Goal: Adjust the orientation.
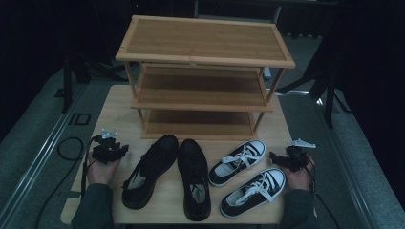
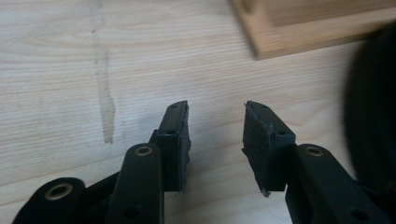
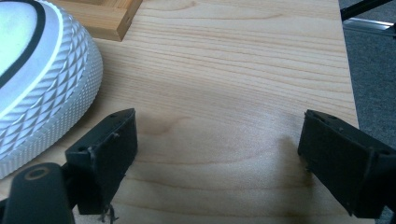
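A three-tier bamboo shoe rack stands at the back of the wooden table. In front of it lie two black leather shoes and two black-and-white sneakers. My left gripper rests on the table left of the black shoes, jaws open, nothing between them. My right gripper sits right of the sneakers, jaws wide open and empty; a sneaker's white rubber toe lies just to its left. A dark shoe blurs the right of the left gripper view.
Bare tabletop lies left of the rack and at the right edge, with grey floor around the table. Black stand legs rise at the right and left. A cable loops on the floor at the left.
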`<state>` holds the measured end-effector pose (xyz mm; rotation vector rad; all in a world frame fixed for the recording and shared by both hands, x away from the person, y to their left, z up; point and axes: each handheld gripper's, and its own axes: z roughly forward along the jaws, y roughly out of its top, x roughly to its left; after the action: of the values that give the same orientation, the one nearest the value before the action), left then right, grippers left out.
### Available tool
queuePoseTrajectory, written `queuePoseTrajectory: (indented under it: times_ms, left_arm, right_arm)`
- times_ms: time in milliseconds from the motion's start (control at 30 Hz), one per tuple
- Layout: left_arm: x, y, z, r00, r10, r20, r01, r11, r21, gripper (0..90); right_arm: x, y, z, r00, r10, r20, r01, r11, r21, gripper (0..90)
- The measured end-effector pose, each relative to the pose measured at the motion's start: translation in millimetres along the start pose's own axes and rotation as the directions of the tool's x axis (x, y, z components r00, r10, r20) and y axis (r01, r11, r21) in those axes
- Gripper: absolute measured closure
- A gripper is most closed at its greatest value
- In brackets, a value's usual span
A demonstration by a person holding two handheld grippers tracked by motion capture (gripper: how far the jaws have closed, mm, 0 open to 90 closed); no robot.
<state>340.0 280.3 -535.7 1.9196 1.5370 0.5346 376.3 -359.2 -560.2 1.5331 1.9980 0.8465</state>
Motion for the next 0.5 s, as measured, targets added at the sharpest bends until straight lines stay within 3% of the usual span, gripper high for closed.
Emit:
queuePoseTrajectory:
  times_ms: [133, 267, 500]
  left_arm:
    - [-1.4, 4.4, -16.1, 0.9980, 0.034, 0.052, -0.034, 0.9994, -0.004, 61.6]
    - [-5.2, 8.4, -29.4, 0.9920, 0.086, 0.093, -0.086, 0.9963, -0.003, 61.2]
    - [-14.4, 12.8, -44.5, 0.9746, 0.144, 0.172, -0.147, 0.9891, 0.006, 61.3]
  right_arm:
    - [0.6, -0.6, -0.8, 1.0000, 0.001, -0.002, -0.001, 1.000, 0.001, 11.8]
    - [0.7, -0.7, -0.9, 1.0000, 0.002, -0.003, -0.002, 1.000, 0.001, 11.8]
    - [0.7, -0.8, -1.0, 1.0000, 0.000, -0.003, 0.000, 1.000, 0.001, 11.8]
